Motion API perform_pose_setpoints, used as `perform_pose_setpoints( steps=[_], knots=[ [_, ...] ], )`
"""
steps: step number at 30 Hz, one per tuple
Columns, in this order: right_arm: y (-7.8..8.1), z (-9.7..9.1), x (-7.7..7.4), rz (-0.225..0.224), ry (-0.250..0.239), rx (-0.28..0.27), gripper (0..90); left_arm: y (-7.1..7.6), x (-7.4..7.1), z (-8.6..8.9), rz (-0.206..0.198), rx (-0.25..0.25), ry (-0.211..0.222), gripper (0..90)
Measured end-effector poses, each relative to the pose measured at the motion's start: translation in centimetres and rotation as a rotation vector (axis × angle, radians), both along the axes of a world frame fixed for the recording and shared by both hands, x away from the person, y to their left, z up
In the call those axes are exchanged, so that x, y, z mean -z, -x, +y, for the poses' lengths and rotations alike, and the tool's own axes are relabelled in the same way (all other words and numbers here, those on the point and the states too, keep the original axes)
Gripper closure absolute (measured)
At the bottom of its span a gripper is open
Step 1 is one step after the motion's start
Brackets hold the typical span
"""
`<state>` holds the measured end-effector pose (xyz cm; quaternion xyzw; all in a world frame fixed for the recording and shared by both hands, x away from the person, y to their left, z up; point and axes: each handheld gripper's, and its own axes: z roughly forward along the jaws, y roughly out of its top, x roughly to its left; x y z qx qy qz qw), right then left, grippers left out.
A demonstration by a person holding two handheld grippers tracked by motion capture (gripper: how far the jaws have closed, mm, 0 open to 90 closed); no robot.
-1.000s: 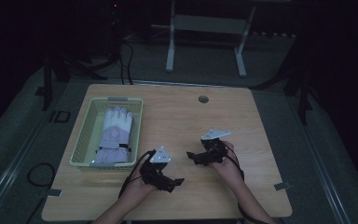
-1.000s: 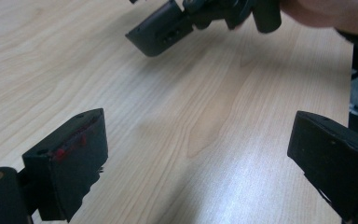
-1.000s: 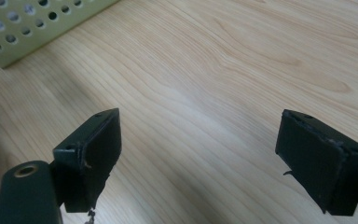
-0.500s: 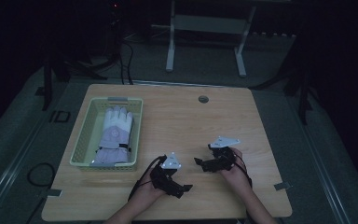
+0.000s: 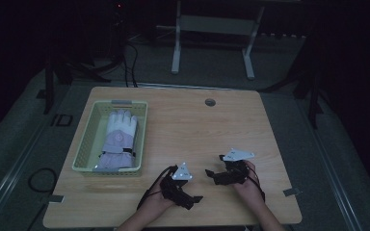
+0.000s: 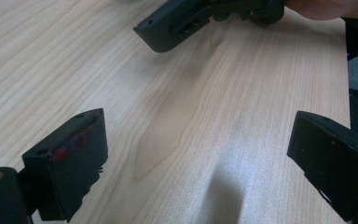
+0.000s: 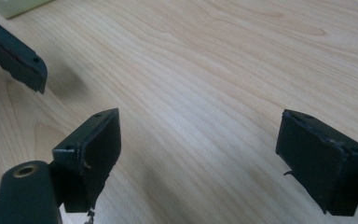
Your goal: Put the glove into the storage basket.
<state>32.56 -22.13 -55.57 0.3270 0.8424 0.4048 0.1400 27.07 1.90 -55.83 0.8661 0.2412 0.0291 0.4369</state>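
Observation:
A white and lavender glove [image 5: 118, 138] lies flat in a pale green basket [image 5: 83, 147] on the left of the wooden table [image 5: 207, 130]. My left gripper [image 5: 192, 193] sits near the table's front edge, open, with bare wood between its fingers [image 6: 70, 163]. My right gripper [image 5: 213, 174] is just to its right, also open and holding nothing [image 7: 219, 154]. The two grippers face each other at close range. One finger of the right gripper [image 6: 182, 21] reaches into the top of the left gripper view. A finger of the left gripper [image 7: 16, 51] appears at the upper left of the right gripper view.
A small round cable hole [image 5: 210, 102] sits near the table's far edge. Behind the table stands a metal frame [image 5: 176, 48] on a dark floor, with cables [image 5: 125, 53] to its left. A corner of the basket [image 7: 21, 5] shows at the right gripper view's top left.
Both grippers have drawn back toward the table's front edge. The left one has also drifted to the right, closer to the right one. Both stay open.

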Motion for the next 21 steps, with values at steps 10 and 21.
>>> perform_pose_setpoints(
  steps=[10,21],
  knots=[
    [0.41,-0.94,0.31,-0.01,-0.031,0.03,13.9,0.14,0.63,0.02,0.003,-0.005,0.02,5.1],
    [0.37,-1.05,0.51,-0.013,-0.028,0.038,13.8,0.39,0.79,0.0,-0.01,-0.005,0.02,5.1]
  ],
)
